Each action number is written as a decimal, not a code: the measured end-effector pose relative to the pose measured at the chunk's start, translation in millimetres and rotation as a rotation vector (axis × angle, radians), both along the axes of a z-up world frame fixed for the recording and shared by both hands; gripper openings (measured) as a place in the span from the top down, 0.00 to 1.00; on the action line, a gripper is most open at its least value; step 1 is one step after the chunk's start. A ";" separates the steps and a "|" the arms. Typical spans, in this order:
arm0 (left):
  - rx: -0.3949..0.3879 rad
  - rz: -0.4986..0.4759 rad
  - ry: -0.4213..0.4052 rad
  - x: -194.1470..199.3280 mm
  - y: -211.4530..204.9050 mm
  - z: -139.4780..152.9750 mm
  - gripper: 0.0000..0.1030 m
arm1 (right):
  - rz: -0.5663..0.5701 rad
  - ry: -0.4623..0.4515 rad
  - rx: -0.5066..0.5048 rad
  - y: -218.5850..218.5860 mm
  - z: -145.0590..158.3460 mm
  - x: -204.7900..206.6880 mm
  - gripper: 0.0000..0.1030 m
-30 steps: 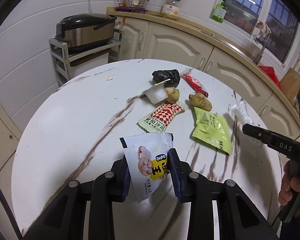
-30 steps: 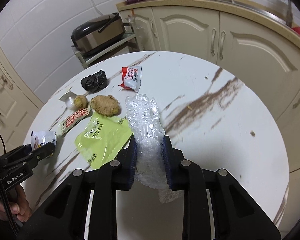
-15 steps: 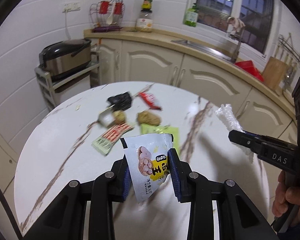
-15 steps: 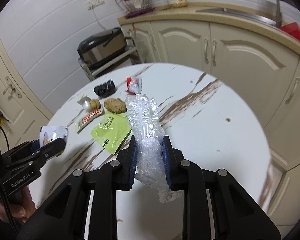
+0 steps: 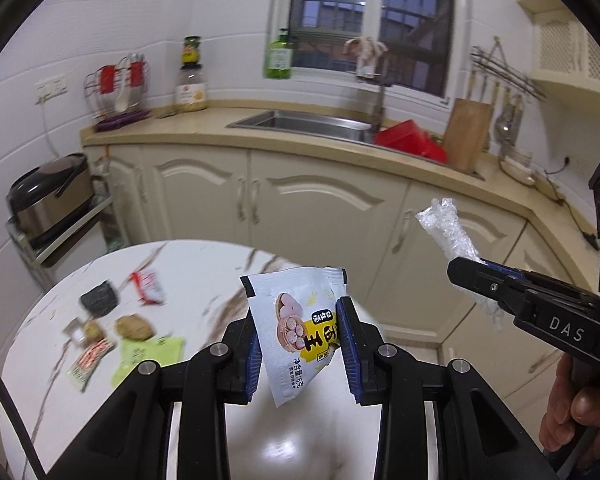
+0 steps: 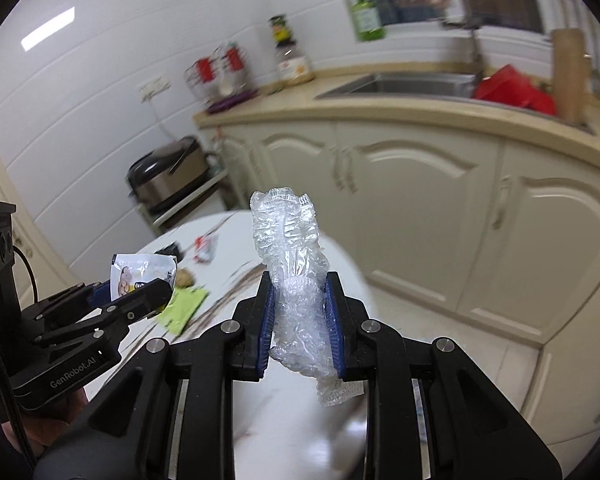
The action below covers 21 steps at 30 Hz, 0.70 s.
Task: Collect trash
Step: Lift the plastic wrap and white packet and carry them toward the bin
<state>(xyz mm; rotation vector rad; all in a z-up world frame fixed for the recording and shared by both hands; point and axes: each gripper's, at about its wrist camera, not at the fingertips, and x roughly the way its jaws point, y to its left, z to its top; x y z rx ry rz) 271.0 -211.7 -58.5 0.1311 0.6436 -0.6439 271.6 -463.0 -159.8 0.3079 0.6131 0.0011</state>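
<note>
My left gripper (image 5: 300, 320) is shut on a white snack wrapper (image 5: 300, 320) with yellow print, held in the air above the round marble table (image 5: 204, 280). My right gripper (image 6: 299, 304) is shut on a crumpled clear plastic wrap (image 6: 288, 248), also lifted off the table. Each gripper shows in the other's view: the right gripper (image 5: 466, 268) with the clear plastic wrap (image 5: 446, 228) at the right, the left gripper (image 6: 156, 290) with the white snack wrapper (image 6: 140, 272) at the left. Left on the table are a green packet (image 5: 148, 354), a red-checked packet (image 5: 90, 360), a red wrapper (image 5: 148, 286), a black bag (image 5: 100, 300) and brown scraps (image 5: 134, 326).
Cream kitchen cabinets (image 5: 320, 208) with a sink (image 5: 308, 124) run behind the table. A rice cooker (image 5: 48, 196) sits on a rack at the left. A hand (image 5: 576, 404) holds the right gripper's grip.
Both grippers have risen and swung right, away from the table, each keeping its piece of trash. The table's litter has slid to the lower left of both views.
</note>
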 end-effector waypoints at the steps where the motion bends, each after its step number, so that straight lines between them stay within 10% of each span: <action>1: -0.001 -0.015 -0.006 -3.4 -10.2 1.6 0.70 | -0.015 -0.005 0.000 -8.1 2.3 -4.4 0.78; 11: 0.017 -0.167 0.038 14.4 -126.2 -16.5 0.70 | -0.202 -0.006 0.024 -109.6 -2.5 -50.3 0.78; 21: 0.154 -0.278 0.231 51.6 -247.0 -92.8 0.70 | -0.328 0.166 0.152 -203.6 -99.3 -63.2 0.78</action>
